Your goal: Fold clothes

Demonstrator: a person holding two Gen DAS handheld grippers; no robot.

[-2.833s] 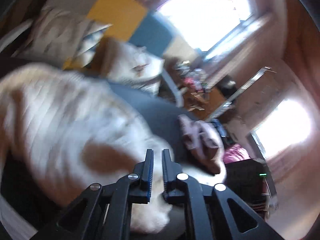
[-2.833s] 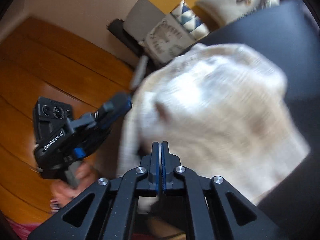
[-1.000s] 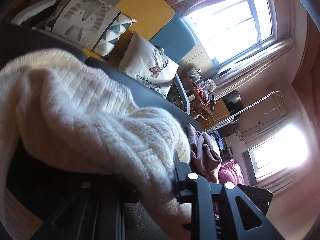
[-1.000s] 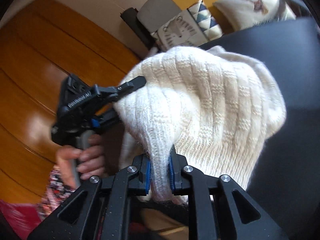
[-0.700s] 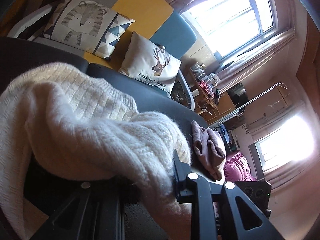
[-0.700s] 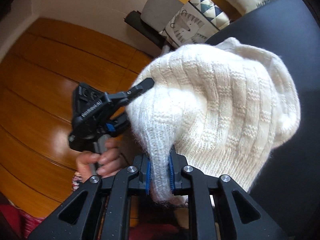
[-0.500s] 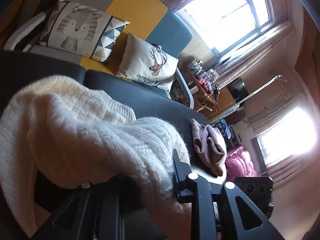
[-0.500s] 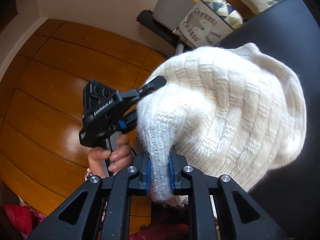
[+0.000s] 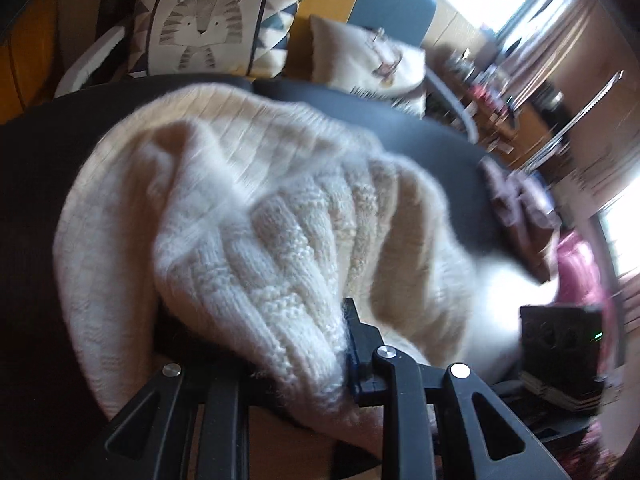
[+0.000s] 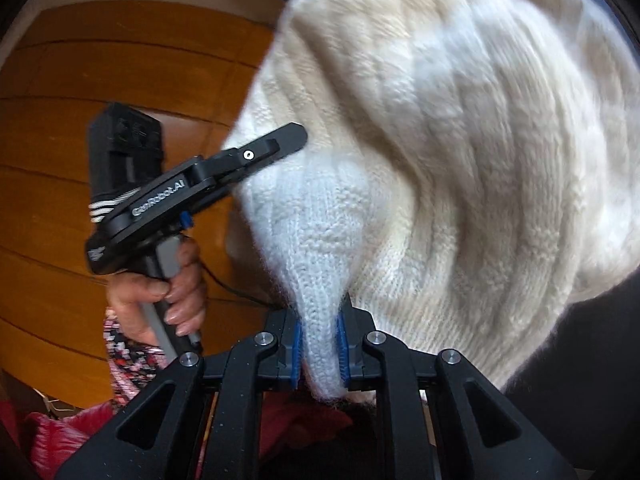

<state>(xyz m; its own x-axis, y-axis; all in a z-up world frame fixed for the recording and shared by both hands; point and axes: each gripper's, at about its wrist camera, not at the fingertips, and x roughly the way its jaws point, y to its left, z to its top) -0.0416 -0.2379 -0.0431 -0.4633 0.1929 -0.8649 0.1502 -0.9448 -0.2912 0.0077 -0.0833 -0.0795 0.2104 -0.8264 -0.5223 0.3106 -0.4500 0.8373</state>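
Note:
A thick cream knitted sweater (image 9: 256, 216) hangs bunched between both grippers over a dark grey surface (image 9: 420, 148). My left gripper (image 9: 316, 344) is shut on a fold of its edge, and the knit hides the left finger. In the right wrist view the same sweater (image 10: 460, 120) fills the upper right. My right gripper (image 10: 318, 344) is shut on a narrow ribbed strip of it between the blue pads. The left gripper (image 10: 296, 136) shows there too, held by a hand (image 10: 160, 292), its tip against the sweater's left edge.
Behind the dark surface lie a tiger-print cushion (image 9: 208, 28) and a deer-print cushion (image 9: 368, 56). A crumpled mauve garment (image 9: 520, 208) sits at the far right of the surface. Wooden floor (image 10: 60, 160) spreads to the left, with pink cloth (image 10: 44, 436) low down.
Both grippers have dropped and tipped downward with the sweater still held. It now bulges larger in both views, and the cushions have slid out of the right wrist view.

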